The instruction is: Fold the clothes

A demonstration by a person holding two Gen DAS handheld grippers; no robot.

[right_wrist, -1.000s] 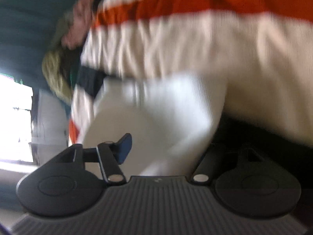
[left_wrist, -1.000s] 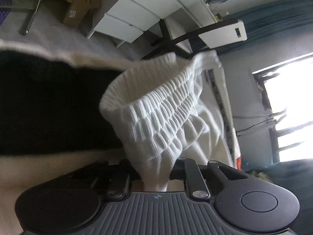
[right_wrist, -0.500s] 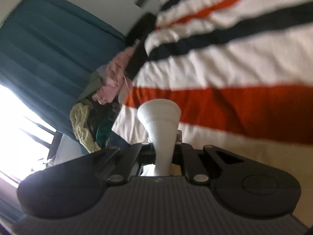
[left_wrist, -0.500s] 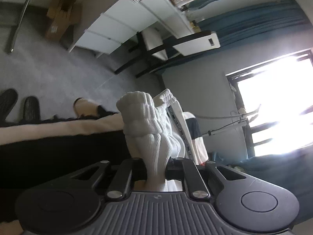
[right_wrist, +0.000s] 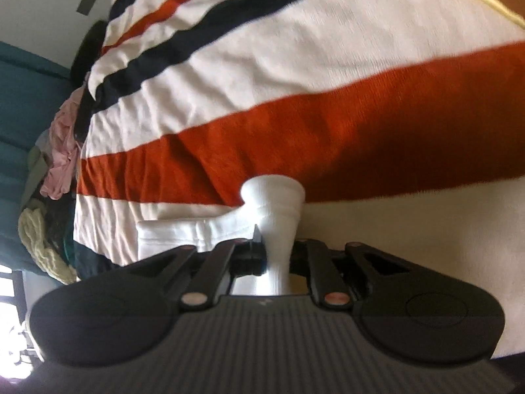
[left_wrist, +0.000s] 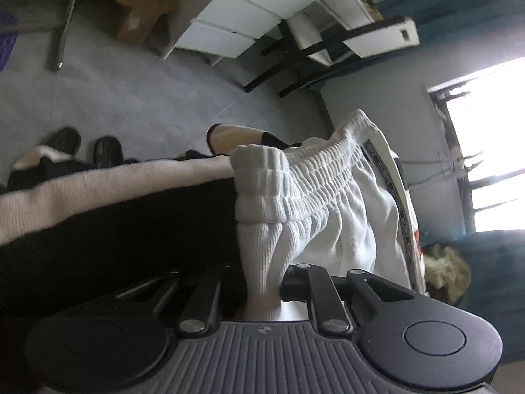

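Note:
A white ribbed garment with an elastic waistband (left_wrist: 295, 177) hangs stretched over the bed in the left wrist view. My left gripper (left_wrist: 262, 282) pinches a fold of it just below the waistband; its jaws are opening slightly with the fabric still pressed between them. In the right wrist view my right gripper (right_wrist: 277, 256) holds a bunched tuft of the same white garment (right_wrist: 274, 203), jaws also easing open but still pressing the cloth. The rest of the garment (right_wrist: 177, 233) trails to the left over the striped blanket (right_wrist: 295, 65).
The blanket has cream, red and navy stripes; a black and cream band (left_wrist: 115, 229) shows in the left view. A heap of clothes (right_wrist: 60, 151) lies at the bed's far end. On the grey floor are slippers (left_wrist: 85, 144), a cardboard box (left_wrist: 144, 3) and white drawers (left_wrist: 246, 16).
The right gripper went from open over white fabric to shut on a tuft of it. The left gripper kept its hold, and the bunched waistband has stretched out to the right.

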